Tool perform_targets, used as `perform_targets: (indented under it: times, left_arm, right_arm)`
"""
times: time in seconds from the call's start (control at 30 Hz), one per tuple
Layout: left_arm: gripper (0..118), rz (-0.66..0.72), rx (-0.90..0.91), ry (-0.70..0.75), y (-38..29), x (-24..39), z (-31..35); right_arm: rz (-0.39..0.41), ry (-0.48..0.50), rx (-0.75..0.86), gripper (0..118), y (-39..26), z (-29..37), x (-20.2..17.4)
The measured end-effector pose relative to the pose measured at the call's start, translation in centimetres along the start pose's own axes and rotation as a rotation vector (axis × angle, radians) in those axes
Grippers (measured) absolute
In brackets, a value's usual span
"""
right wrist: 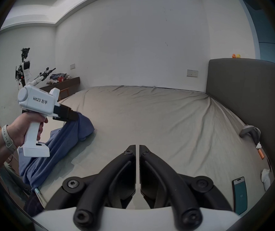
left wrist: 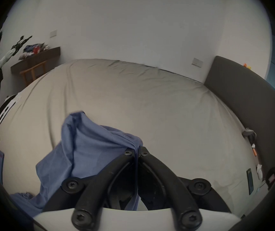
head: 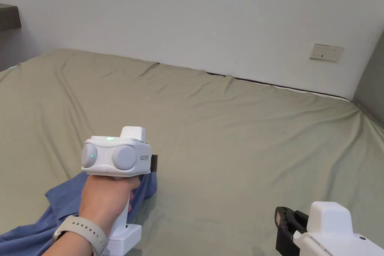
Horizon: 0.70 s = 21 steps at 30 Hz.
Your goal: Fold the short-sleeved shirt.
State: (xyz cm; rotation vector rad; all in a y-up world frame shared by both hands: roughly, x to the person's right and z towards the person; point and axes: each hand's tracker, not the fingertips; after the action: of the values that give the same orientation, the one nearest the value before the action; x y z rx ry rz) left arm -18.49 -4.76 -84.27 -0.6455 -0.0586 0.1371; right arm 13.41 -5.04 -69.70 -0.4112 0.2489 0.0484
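Observation:
A blue short-sleeved shirt (head: 62, 200) hangs bunched over the near left part of the bed, one edge lifted off the sheet. My left gripper (left wrist: 137, 148) is shut on a fold of the shirt (left wrist: 90, 144), both jaws pressing the cloth. From the right gripper view the left gripper (right wrist: 73, 115) holds the shirt (right wrist: 63, 144) up while the rest trails down over the bed's edge. My right gripper (right wrist: 137, 147) hovers over bare sheet near the front, jaws together with nothing between them. In the head view the right gripper (head: 279, 226) sits at the lower right.
The bed's olive-grey sheet (head: 232, 133) spreads wide toward the white wall. A dark headboard (right wrist: 250, 91) stands on the right, with a phone (right wrist: 240, 194) and small items along that edge. A wooden shelf (right wrist: 63, 84) with clutter is far left.

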Motion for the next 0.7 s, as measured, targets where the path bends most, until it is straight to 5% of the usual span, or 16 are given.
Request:
perform_targets:
  times: [0.2, 0.43, 0.7]
  left_arm:
    - [0, -0.036, 0.089, -0.157, 3.8, 3.6, -2.5]
    - [0, -0.145, 0.207, -0.402, 7.3, 15.0, -0.3]
    - [0, -0.311, -0.071, -0.406, -1.9, 27.5, -8.4]
  right_arm:
    - [-0.035, -0.023, -0.004, 4, -0.4, 0.6, 1.4]
    - [-0.040, -0.075, 0.024, 4, 0.0, 2.4, 3.7]
    - [-0.085, -0.169, 0.021, 4, -1.7, 4.6, 7.9]
